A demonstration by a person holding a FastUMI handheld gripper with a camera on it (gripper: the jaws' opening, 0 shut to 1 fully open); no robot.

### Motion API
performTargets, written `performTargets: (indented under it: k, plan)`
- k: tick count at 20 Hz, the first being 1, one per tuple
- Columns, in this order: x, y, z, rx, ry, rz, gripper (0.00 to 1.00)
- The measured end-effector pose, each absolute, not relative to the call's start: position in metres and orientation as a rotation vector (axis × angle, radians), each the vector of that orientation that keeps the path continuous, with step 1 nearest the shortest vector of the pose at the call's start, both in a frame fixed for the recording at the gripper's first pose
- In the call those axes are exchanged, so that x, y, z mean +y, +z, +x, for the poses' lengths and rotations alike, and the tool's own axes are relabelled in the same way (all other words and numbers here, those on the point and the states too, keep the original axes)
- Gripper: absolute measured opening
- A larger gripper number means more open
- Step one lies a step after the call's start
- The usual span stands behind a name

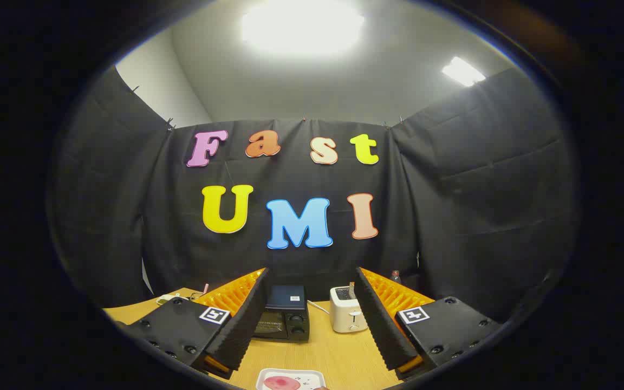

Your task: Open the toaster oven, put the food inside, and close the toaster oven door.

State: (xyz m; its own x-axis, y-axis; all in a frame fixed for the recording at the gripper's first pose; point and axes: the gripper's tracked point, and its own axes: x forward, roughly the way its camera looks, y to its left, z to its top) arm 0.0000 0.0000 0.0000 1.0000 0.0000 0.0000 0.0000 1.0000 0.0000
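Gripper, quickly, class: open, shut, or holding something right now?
Gripper: open, fingers spread wide, holding nothing; toaster oven lies beyond them.

Black cloth walls (480,179) stand around a wooden bench (333,352); two bright ceiling lights (301,27) shine on the white ceiling (398,92).

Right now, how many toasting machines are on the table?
2. The black toaster oven sits beyond the open gripper, near its left finger. The white pop-up toaster stands beside it, near the right finger. More could be hidden behind the fingers.
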Motion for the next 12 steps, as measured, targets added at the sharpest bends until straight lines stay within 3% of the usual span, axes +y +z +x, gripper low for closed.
performTargets:
  k: [12]
  plan:
    - [0.012, -0.009, 0.010, 0.015, 0.019, 0.005, 0.97]
